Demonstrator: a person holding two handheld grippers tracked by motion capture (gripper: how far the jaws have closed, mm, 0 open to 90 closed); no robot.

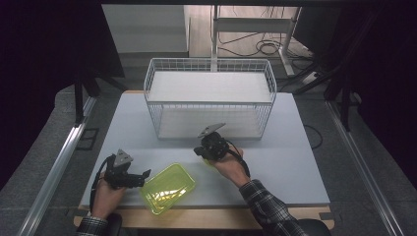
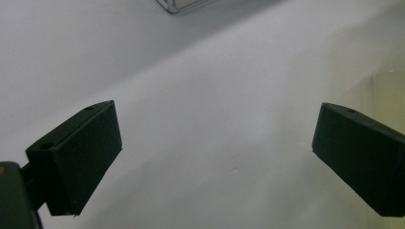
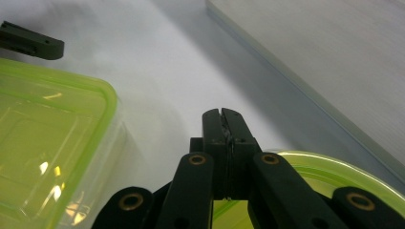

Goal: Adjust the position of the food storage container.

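Note:
A yellow-green clear plastic container (image 1: 168, 188) sits open near the table's front edge, and its rim fills the left of the right gripper view (image 3: 47, 143). My left gripper (image 1: 140, 178) rests on the table just left of it, jaws wide apart with only bare tabletop between them (image 2: 215, 152). My right gripper (image 1: 200, 151) hovers right of the container, its jaws pressed together (image 3: 222, 117) with nothing seen between them. A matching green-rimmed lid (image 3: 334, 176) lies flat beneath it, mostly hidden under the hand (image 1: 209, 161).
A white wire basket (image 1: 209, 102) with a white board inside stands at the back middle of the white table (image 1: 295, 162). Its corner shows at the top of the left gripper view (image 2: 181, 5). One left jaw (image 3: 33, 43) is seen beyond the container.

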